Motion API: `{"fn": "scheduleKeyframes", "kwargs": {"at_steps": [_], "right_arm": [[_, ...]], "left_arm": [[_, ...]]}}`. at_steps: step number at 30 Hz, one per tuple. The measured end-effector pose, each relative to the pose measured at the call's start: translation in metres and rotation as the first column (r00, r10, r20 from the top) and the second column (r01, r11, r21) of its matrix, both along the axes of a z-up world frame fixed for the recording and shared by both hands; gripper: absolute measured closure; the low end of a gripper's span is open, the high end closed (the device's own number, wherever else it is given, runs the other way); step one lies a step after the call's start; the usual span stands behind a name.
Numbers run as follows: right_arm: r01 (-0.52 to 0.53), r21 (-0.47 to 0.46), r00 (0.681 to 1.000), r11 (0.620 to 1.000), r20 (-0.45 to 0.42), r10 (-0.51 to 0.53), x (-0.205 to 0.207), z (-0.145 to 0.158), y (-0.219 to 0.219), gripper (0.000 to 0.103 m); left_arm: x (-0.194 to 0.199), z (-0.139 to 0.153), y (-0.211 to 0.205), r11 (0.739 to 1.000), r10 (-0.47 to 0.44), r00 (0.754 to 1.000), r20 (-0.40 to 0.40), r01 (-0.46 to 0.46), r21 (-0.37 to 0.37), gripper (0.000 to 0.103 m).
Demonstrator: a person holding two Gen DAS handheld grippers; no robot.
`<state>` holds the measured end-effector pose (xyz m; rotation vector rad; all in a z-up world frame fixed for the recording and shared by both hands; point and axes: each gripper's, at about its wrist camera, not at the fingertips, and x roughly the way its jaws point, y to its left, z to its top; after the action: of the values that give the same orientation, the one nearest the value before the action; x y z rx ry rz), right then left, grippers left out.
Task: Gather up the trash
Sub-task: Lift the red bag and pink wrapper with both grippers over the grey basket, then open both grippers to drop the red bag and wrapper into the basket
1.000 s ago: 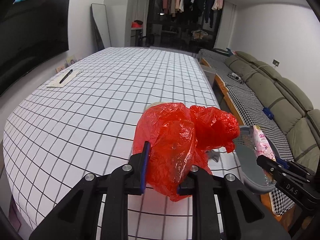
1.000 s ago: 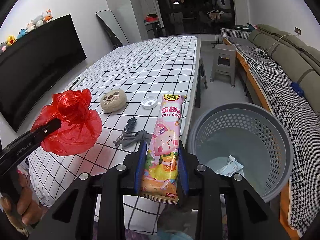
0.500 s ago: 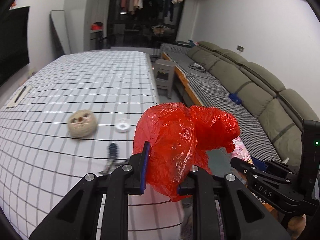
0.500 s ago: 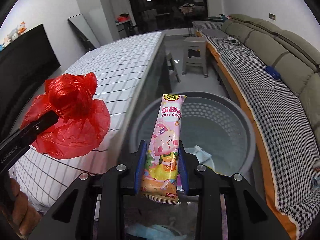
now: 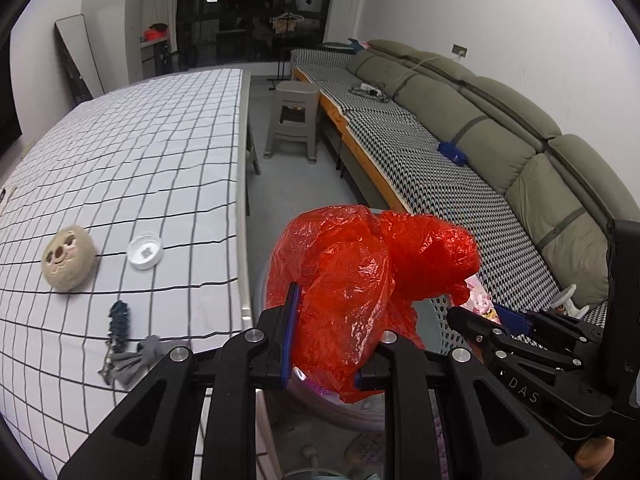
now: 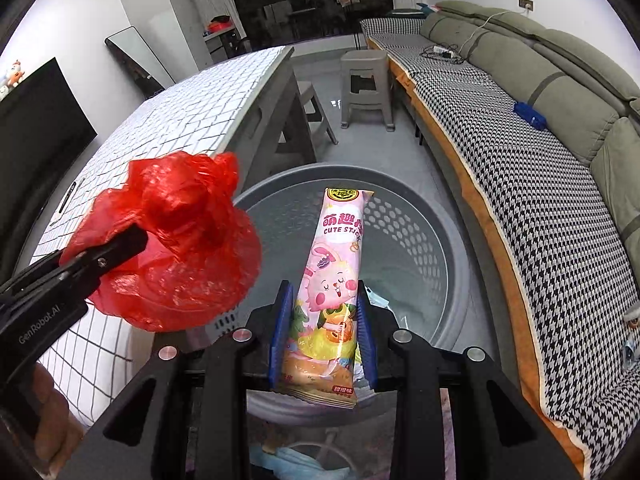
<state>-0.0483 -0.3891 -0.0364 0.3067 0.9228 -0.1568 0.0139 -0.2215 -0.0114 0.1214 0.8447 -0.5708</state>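
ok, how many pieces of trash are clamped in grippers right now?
2. The red plastic bag is pinched in the left gripper, and the pink snack packet in the right gripper. Both hang over the grey basket. None hidden that I can see.

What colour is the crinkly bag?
Red bag; it shows best in the left wrist view.

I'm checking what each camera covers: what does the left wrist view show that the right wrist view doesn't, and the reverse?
Only the left wrist view shows the round plush face, the white cap and the grey bow on the checked table.

Only the right wrist view shows the grey basket's inside with litter at the bottom, the snack packet's printed front, and the dark screen.

Both show the red plastic bag clamped in the left gripper, the right gripper shut on the packet, the stool and the sofa.
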Motion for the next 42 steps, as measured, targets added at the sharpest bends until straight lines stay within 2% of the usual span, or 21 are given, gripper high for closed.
{"fn": "scheduleKeyframes", "kwargs": {"at_steps": [16,21,23,25,26,28,31,40,42], "right_arm": [[-0.010,0.055,1.000,0.998,-0.026,0.011,0.023,-0.028,-0.031,0.072],[-0.009,0.052,1.000,0.999,-0.014,0.010,0.021,-0.029,-0.036,0.067],[-0.002,0.051,1.000,0.999,-0.005,0.002,0.019,-0.028,-0.037,0.050],[0.005,0.046,1.000,0.999,0.010,-0.006,0.016,-0.026,-0.038,0.045],[0.008,0.043,1.000,0.999,0.016,-0.008,0.014,-0.024,-0.038,0.045],[0.012,0.038,1.000,0.999,0.021,-0.013,0.012,-0.022,-0.039,0.044],[0.019,0.041,0.999,0.999,0.029,-0.020,0.010,-0.020,-0.039,0.039],[0.040,0.027,0.998,0.999,0.050,-0.042,-0.003,-0.015,-0.039,0.034],[0.045,0.028,0.998,0.999,0.052,-0.047,-0.006,-0.014,-0.040,0.034]], "left_arm": [[0.019,-0.030,-0.038,0.995,-0.022,0.998,-0.061,0.027,0.095,0.082],[0.020,-0.030,-0.042,0.994,-0.022,0.998,-0.060,0.028,0.103,0.080],[0.020,-0.029,-0.046,0.994,-0.020,0.998,-0.057,0.026,0.106,0.077],[0.019,-0.029,-0.046,0.994,-0.015,0.998,-0.054,0.020,0.110,0.066],[0.019,-0.029,-0.046,0.994,-0.011,0.999,-0.052,0.017,0.111,0.063],[0.018,-0.029,-0.045,0.994,-0.002,0.999,-0.047,0.007,0.113,0.049],[0.016,-0.028,-0.042,0.993,0.006,0.999,-0.035,-0.002,0.114,0.039],[0.010,-0.026,-0.038,0.992,0.021,0.999,-0.025,-0.018,0.124,0.021],[0.009,-0.024,-0.037,0.993,0.022,1.000,-0.022,-0.020,0.120,0.021]]}}
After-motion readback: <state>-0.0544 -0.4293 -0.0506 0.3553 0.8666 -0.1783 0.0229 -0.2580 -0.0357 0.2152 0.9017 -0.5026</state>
